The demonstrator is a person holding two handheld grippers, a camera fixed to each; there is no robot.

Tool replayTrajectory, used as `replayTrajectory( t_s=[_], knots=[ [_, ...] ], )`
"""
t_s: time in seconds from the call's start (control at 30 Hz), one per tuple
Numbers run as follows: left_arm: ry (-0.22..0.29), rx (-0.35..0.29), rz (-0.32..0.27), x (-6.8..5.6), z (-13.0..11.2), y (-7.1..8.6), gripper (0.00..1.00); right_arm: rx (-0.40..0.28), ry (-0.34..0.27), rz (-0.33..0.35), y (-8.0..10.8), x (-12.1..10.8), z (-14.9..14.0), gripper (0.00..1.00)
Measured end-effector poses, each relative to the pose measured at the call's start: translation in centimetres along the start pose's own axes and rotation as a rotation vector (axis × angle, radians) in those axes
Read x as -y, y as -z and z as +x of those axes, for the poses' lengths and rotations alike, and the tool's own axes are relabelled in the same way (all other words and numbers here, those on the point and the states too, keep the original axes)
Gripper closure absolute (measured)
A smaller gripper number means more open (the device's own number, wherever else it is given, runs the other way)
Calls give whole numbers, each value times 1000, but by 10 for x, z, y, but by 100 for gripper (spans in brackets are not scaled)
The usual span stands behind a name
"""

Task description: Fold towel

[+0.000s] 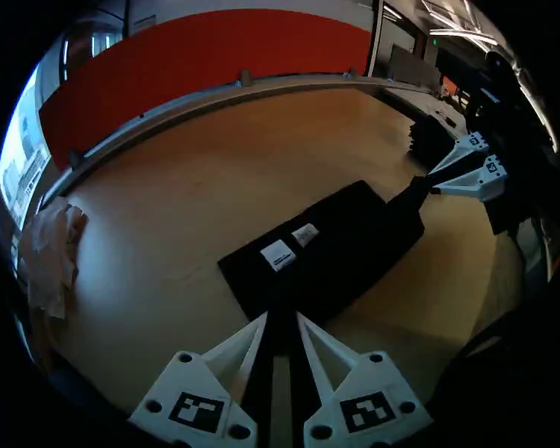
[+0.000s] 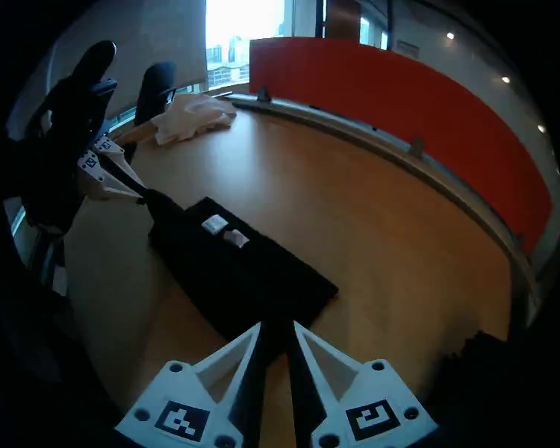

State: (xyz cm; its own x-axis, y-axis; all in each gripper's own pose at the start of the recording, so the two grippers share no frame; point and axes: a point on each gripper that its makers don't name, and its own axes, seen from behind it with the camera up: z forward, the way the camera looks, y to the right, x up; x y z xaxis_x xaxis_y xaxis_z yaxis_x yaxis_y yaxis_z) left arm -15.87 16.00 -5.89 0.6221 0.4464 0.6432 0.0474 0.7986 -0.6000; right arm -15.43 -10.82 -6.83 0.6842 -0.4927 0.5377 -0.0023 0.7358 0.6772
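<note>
In the left gripper view, the towel (image 1: 340, 246) is black, matte and soft. It lies as a long narrow strip flat on the pale wooden tabletop (image 1: 175, 194). Two small white labels (image 1: 278, 254) sit on its upper face, towards its near end. The left claw (image 1: 281, 321) is at the towel's near end. Its white plastic fingers are drawn almost together with the dark cloth pinched between them. At the towel's far end the right claw (image 1: 429, 183) meets a corner that is lifted to a point, and its tapered fingers are closed on that corner. Just beyond the towel's far end sits a dark stack (image 1: 429, 138) too shadowed to make out. Well left of the towel, a crumpled beige cloth (image 1: 52, 254) lies at the tabletop's edge. Behind the towel, past the tabletop's curved rim, stands a smooth red panel (image 1: 205, 60).

In the right gripper view, the towel (image 2: 235, 276) runs away from the right claw (image 2: 278, 328), which is clamped on its near end. The left claw (image 2: 140, 196) grips the towel's far end, with a dark-sleeved arm behind it. Beyond the towel's far end this view adds two black chair backs (image 2: 157, 82) and a bright window (image 2: 243, 22), with the beige cloth (image 2: 190, 116) bunched in soft folds below them. The red panel (image 2: 429, 112) curves along the right of the towel.
</note>
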Motion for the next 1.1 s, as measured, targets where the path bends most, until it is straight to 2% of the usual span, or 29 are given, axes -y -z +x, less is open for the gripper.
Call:
replayTrajectory(
  t_s=[0.27, 0.5, 0.67, 0.87, 1.1],
  knots=[
    [0, 27, 0, 6, -6, -22, 88, 39, -10, 6, -16, -9, -9, 84],
    [0, 36, 30, 18, -4, -41, 88, 59, -42, 7, -35, -16, -14, 83],
    [-2, 36, 42, 21, -1, -50, 87, 70, -47, -3, -42, -21, -17, 82],
    [-14, 39, 76, 31, -2, -61, 74, 89, -54, -26, -51, -29, -21, 75],
    [-33, 53, 100, 38, -5, -67, 74, 101, -56, -49, -57, -37, -24, 72]
  ],
)
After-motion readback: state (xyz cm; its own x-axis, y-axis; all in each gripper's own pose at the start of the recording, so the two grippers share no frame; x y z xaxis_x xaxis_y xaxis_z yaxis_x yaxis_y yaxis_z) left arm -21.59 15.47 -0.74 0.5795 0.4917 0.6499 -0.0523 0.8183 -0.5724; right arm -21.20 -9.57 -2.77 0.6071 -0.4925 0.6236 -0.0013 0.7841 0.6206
